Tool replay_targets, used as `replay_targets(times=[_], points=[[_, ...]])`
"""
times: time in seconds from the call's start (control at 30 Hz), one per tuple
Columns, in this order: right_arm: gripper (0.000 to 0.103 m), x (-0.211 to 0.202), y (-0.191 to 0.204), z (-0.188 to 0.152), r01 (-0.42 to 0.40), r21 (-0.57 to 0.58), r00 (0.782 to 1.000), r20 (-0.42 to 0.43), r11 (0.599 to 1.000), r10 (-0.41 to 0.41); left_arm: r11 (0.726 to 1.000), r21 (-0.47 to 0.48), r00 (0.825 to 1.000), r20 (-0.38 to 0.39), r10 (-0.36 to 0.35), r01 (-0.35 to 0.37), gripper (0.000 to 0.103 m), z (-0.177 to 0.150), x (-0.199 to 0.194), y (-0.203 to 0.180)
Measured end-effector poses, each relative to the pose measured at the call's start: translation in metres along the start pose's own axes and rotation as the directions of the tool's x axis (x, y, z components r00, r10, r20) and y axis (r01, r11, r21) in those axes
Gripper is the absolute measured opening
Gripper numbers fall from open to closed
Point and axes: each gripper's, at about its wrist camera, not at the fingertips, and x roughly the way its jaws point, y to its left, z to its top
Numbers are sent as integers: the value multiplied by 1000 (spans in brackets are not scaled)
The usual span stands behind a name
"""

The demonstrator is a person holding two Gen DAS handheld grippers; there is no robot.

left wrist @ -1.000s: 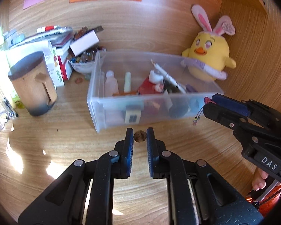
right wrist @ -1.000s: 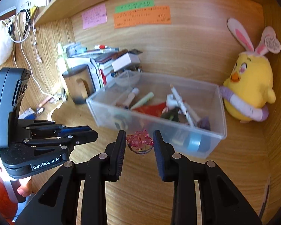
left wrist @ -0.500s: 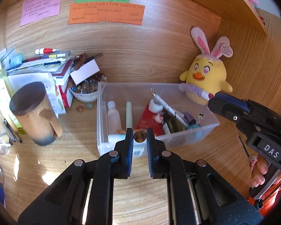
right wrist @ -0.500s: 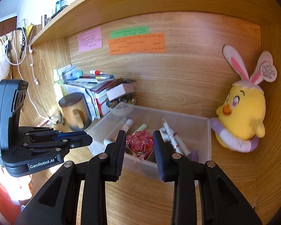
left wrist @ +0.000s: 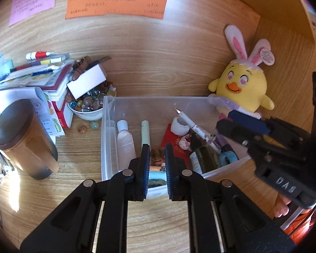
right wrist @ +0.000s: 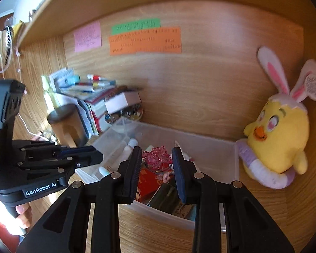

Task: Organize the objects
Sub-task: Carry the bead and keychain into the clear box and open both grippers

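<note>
A clear plastic bin [left wrist: 107,130] sits on the wooden desk, holding a bottle, pens, a red packet and other small items; it also shows in the right wrist view [right wrist: 217,147]. My left gripper [left wrist: 157,154] is shut on a small brown bead [left wrist: 157,153], held over the bin's front edge. My right gripper [right wrist: 157,158] is shut on a pink crystal ornament [right wrist: 157,158], held above the bin. The right gripper also shows in the left wrist view [left wrist: 242,128], over the bin's right end.
A yellow chick plush [left wrist: 241,86] sits right of the bin. A white bowl of marbles [left wrist: 88,105], stacked books [left wrist: 42,76] and a lidded brown mug [left wrist: 23,139] stand to the left. Two loose marbles [left wrist: 87,126] lie near the bowl. Sticky notes [left wrist: 115,2] are on the back wall.
Both grippers have risen and moved forward from in front of the bin to over it, each still holding its item.
</note>
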Motion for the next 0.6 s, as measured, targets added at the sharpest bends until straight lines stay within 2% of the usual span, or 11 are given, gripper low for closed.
replay_targets(times=[0.37, 0.6], points=[[27, 49, -7, -22, 6, 17, 990, -138, 1000, -4, 1000, 5, 999, -38, 14, -14, 13, -2, 25, 5], [29, 55, -6, -25, 9, 9, 986, -169, 1000, -7, 1000, 11, 998, -59, 20, -19, 15, -4, 31, 4]])
